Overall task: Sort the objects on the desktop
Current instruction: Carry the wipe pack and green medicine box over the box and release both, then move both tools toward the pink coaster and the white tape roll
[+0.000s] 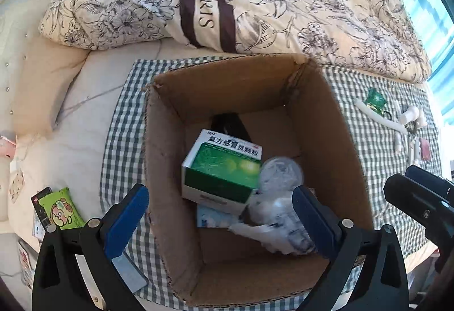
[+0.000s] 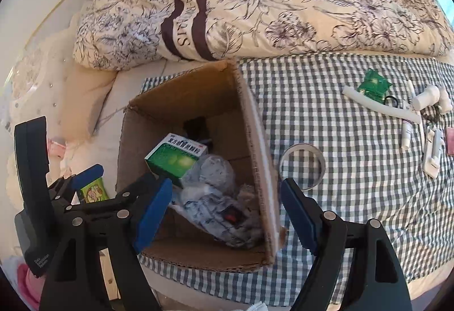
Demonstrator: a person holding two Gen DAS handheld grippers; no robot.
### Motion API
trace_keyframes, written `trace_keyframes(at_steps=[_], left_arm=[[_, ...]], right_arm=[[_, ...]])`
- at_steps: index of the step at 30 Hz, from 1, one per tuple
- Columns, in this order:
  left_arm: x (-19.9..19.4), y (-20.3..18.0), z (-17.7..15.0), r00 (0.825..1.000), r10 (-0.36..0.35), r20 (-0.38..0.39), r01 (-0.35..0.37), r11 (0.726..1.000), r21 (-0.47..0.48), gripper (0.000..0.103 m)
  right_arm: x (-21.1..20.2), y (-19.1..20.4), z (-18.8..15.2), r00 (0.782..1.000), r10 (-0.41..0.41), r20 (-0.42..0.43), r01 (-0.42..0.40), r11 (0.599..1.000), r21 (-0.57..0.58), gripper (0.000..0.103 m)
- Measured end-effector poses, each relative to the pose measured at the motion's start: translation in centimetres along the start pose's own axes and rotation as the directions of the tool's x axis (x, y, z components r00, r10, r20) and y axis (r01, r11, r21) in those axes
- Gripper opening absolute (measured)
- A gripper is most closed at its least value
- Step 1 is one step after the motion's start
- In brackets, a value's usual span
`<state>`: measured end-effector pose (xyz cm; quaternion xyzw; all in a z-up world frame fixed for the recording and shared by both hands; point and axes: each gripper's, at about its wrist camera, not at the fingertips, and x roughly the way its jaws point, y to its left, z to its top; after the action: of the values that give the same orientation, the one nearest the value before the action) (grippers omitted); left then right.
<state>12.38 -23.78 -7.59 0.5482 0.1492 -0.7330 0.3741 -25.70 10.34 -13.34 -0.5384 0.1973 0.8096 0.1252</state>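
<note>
Both the left gripper (image 1: 218, 214) and right gripper (image 2: 225, 211) are wide open and hold nothing. They hang above the box (image 1: 334, 140). A green carton (image 1: 224, 166) lies inside it.

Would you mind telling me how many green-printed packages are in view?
3: the medicine box inside the cardboard box, a wipes pack left of it, a sachet on the checked cloth; others may be hidden.

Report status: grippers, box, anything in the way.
Left gripper and right gripper open, empty. Cardboard box holds medicine box. Tape roll beside box.
</note>
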Motion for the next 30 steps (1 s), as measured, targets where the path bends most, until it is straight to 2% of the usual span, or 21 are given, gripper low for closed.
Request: trace_keyframes(at_steps=[3,6,10,17,25,30], left_arm=[[-0.7,-0.9,0.3,1.0,0.006,0.012,-0.006,1.0,0.019,0.103],[-1.8,-2.4,0.7,0.999,-0.026,0.028,0.025,0.999,0.029,0.103],[-4.3,-6.1,1.6,0.996,-0.061,0.066,0.058,0.997,0.044,0.103],[-8.0,-14.3,2.6,0.984,-0.061,0.165,0.058,0.998,0.024,0.103],[-8.1,-23.5,1.2,0.984,-0.082,0.16,0.084,0.996,-0.006,0.103],[-6.7,-27.1,0.2,0.99,-0.05,0.133,0.054,0.998,-0.027,0.103]], right_arm=[[-0.8,-1.1,0.0,1.0,0.003,0.014,-0.003,1.0,0.017,0.078],[-2.4,-2.9,-0.2,0.999,-0.006,0.034,0.004,0.999,0.038,0.078],[-6.2,-6.0,-0.2,0.996,-0.034,0.077,0.031,0.999,0.037,0.078],[-12.7,-15.5,0.3,0.985,-0.108,0.134,0.101,0.993,0.062,0.078],[-17.0,-26.8,0.5,0.978,-0.16,0.132,0.152,0.986,0.073,0.079],[-17.7,-32.0,0.6,0.975,-0.187,0.119,0.178,0.98,0.086,0.079]])
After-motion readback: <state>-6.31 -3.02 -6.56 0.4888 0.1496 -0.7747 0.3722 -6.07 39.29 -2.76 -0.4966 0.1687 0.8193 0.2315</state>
